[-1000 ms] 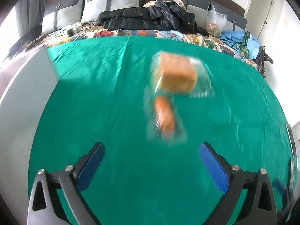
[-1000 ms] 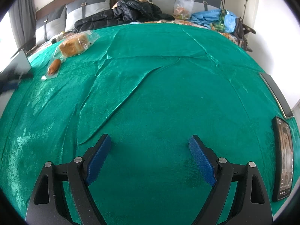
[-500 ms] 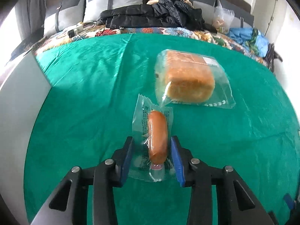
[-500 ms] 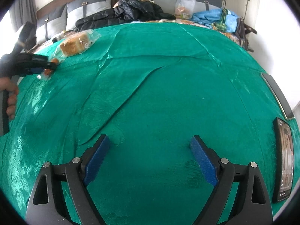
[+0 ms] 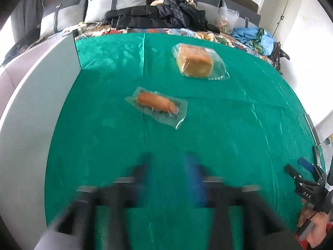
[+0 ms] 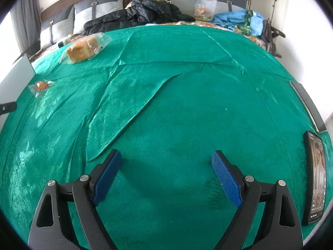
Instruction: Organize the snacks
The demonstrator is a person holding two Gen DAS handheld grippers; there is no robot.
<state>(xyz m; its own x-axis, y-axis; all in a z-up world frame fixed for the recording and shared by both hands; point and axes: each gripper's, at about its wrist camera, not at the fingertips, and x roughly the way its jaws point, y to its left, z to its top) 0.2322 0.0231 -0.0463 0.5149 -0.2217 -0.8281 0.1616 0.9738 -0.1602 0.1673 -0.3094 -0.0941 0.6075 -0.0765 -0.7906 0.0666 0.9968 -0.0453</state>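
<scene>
A sausage in a clear wrapper [image 5: 157, 103] lies on the green cloth [image 5: 208, 137]; it also shows in the right wrist view [image 6: 40, 85]. A wrapped bread loaf [image 5: 195, 63] lies beyond it, also seen at the far left of the right wrist view [image 6: 83, 49]. My left gripper [image 5: 166, 179] is blurred by motion, empty, well short of the sausage, its jaws a narrow gap apart. My right gripper [image 6: 165, 175] is open and empty over bare cloth; it also shows in the left wrist view [image 5: 299, 166].
A grey-white panel [image 5: 31, 112] stands along the cloth's left edge. A phone [image 6: 315, 179] and a dark flat device [image 6: 308, 106] lie at the right edge. Black jackets [image 5: 158, 16], a snack bag [image 6: 203, 5], blue clothing and pillows sit at the back.
My left gripper closed around the sausage, then let it go and pulled back fast. The sausage now lies turned diagonally, farther left of the bread. My right gripper barely moved.
</scene>
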